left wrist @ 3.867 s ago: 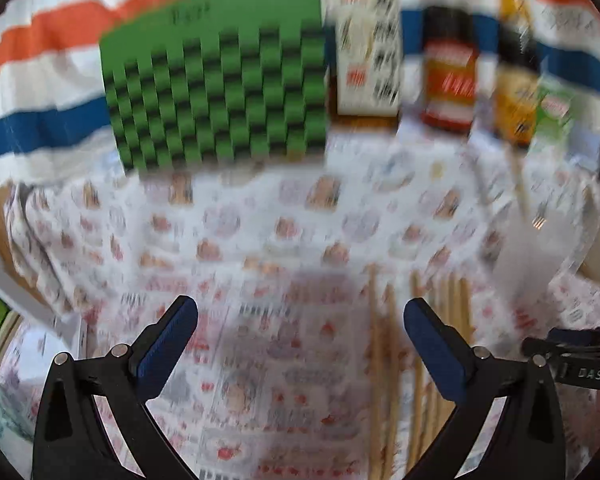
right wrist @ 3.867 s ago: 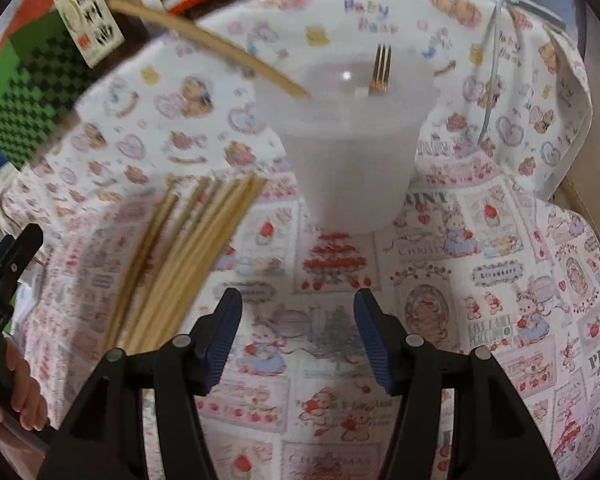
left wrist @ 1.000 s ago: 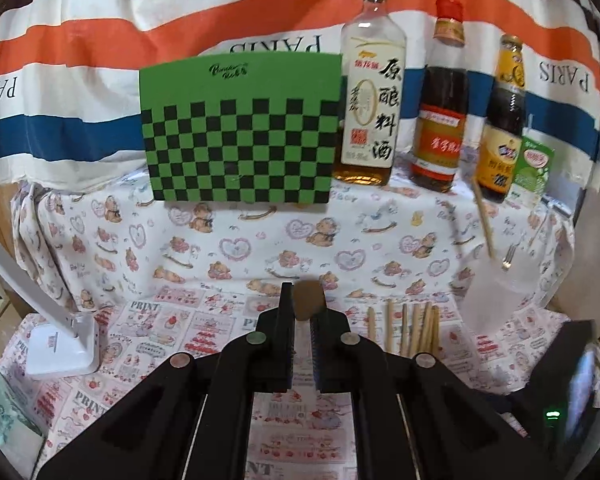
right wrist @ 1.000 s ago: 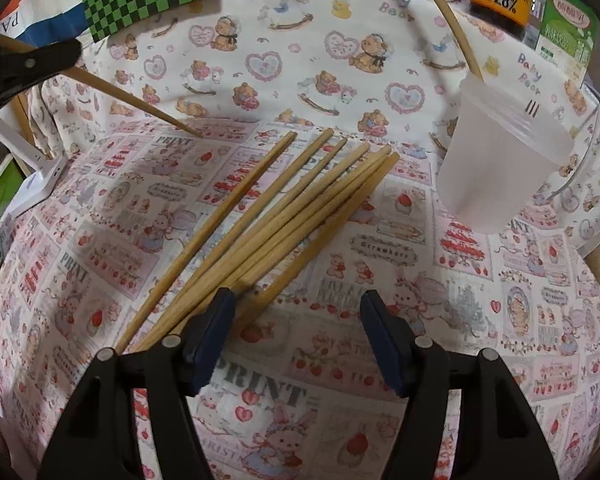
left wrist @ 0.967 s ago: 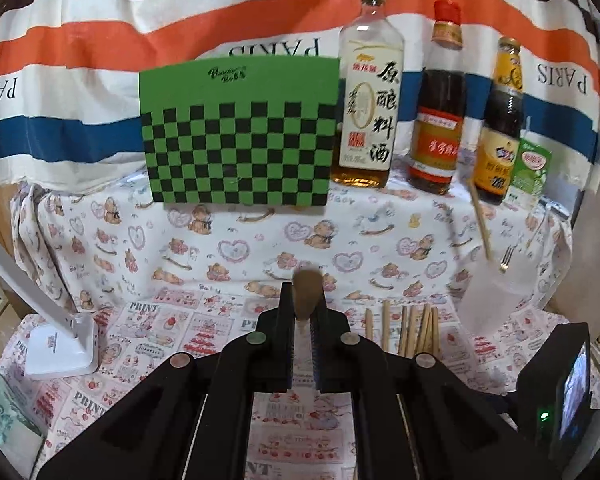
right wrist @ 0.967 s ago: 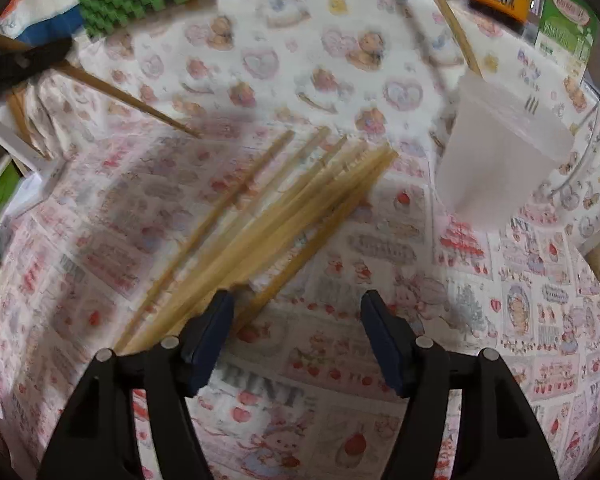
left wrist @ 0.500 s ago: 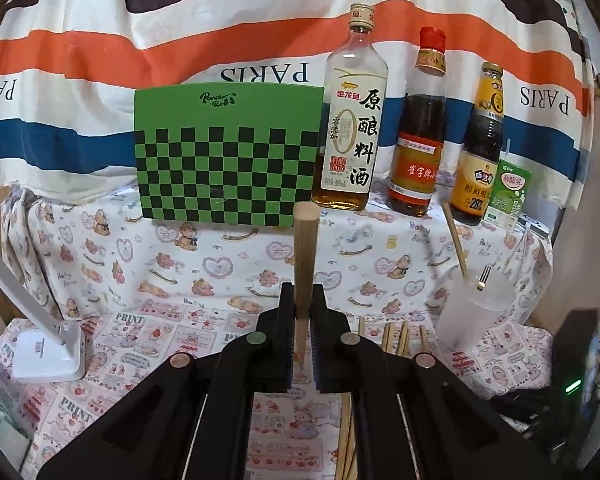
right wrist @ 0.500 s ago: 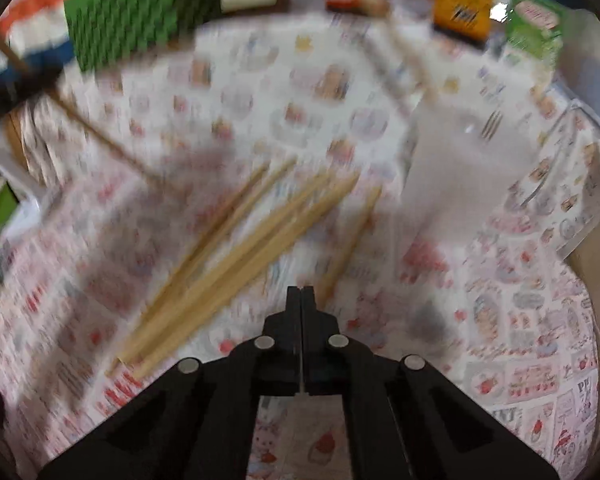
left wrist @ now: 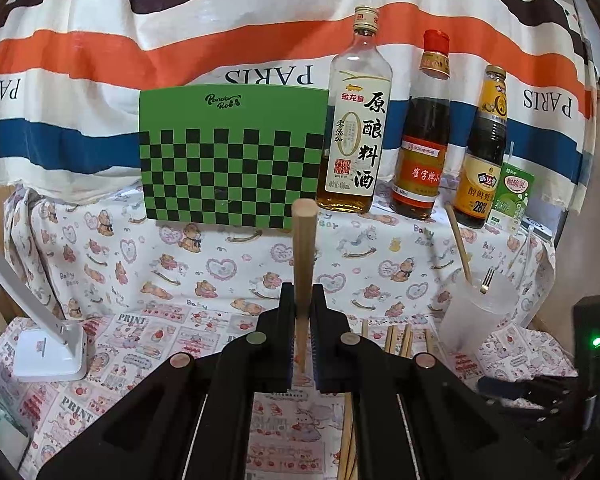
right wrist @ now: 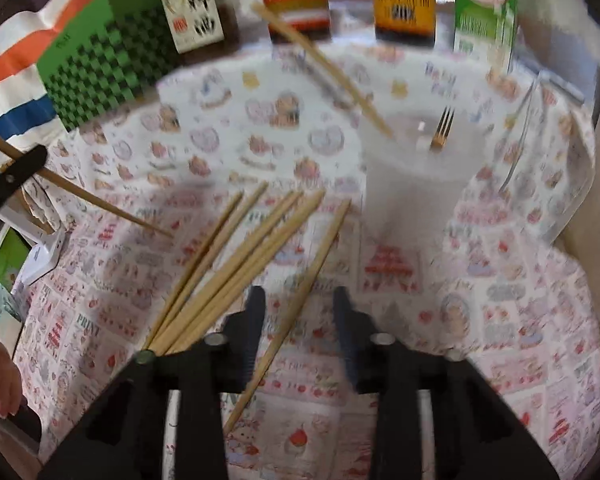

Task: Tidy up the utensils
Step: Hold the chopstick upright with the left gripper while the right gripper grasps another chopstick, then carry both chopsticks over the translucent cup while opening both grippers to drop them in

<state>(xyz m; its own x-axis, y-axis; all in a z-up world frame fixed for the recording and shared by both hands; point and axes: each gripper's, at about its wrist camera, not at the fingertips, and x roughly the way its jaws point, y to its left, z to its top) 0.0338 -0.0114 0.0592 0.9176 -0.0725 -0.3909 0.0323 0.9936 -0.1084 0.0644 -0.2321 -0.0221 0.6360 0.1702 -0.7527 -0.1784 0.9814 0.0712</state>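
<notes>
So the left gripper is clamped tight on one chopstick, holding it up off the tablecloth. The right gripper has just been opening; its jaws stand apart around a single loose chopstick, not pinching it as far as the blur lets me tell. The rest of the chopsticks lie fanned mid-table, and the plastic cup near the right edge already has a fork. That cup looks light, so a clumsy drop could tip it.

Printed tablecloth bears loose chopsticks beside a plastic cup.
</notes>
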